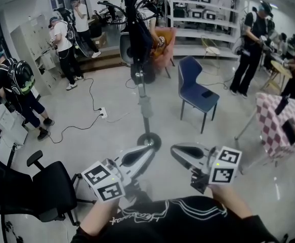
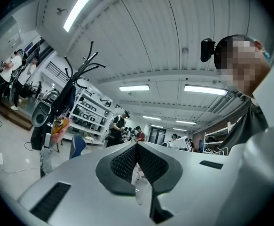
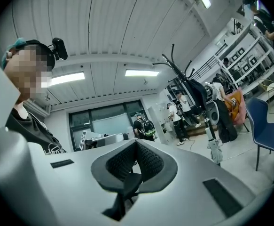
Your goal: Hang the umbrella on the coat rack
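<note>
The black coat rack (image 1: 137, 14) stands in the middle of the room, its pole running down to a round base (image 1: 150, 140). It also shows in the left gripper view (image 2: 73, 81) and the right gripper view (image 3: 186, 79). Dark bags or clothes (image 1: 139, 44) hang from its hooks. A pale grey folded thing (image 1: 145, 107), perhaps the umbrella, hangs against the pole lower down. My left gripper (image 1: 148, 149) and right gripper (image 1: 174, 149) are held low in front of the base, apart from it. Both are shut with nothing between the pads (image 2: 137, 147) (image 3: 137, 145).
A blue chair (image 1: 198, 92) stands right of the rack and an orange seat (image 1: 163, 47) behind it. A black office chair (image 1: 36, 186) is at lower left, a checkered table (image 1: 276, 118) at right. A power strip with cable (image 1: 102, 113) lies on the floor. Several people stand around the edges.
</note>
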`<act>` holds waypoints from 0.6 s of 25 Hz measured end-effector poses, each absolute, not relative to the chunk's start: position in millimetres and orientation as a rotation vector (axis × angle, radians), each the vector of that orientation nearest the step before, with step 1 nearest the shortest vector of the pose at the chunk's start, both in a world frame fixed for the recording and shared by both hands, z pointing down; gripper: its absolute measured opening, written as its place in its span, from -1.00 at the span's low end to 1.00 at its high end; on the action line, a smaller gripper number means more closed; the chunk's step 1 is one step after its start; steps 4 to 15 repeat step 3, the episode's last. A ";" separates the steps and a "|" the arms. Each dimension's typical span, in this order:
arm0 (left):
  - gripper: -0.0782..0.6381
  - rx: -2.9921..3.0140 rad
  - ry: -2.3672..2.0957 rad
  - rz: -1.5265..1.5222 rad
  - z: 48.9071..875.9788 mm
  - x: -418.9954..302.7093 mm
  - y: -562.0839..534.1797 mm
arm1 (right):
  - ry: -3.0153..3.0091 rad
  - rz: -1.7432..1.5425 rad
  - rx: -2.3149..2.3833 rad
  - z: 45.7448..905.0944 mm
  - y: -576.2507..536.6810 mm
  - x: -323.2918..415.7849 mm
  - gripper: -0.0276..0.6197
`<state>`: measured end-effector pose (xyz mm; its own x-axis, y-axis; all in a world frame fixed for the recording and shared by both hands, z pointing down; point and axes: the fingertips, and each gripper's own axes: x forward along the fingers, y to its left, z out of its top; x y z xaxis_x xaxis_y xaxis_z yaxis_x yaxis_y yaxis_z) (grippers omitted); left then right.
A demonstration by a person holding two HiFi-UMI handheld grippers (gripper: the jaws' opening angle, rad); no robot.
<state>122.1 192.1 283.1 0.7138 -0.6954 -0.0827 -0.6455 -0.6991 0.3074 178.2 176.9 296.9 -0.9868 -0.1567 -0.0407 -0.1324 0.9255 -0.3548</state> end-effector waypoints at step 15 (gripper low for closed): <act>-0.79 2.649 -1.073 -0.289 284.0 129.0 193.2 | 3.014 -0.538 -0.218 293.8 181.2 185.9 -0.88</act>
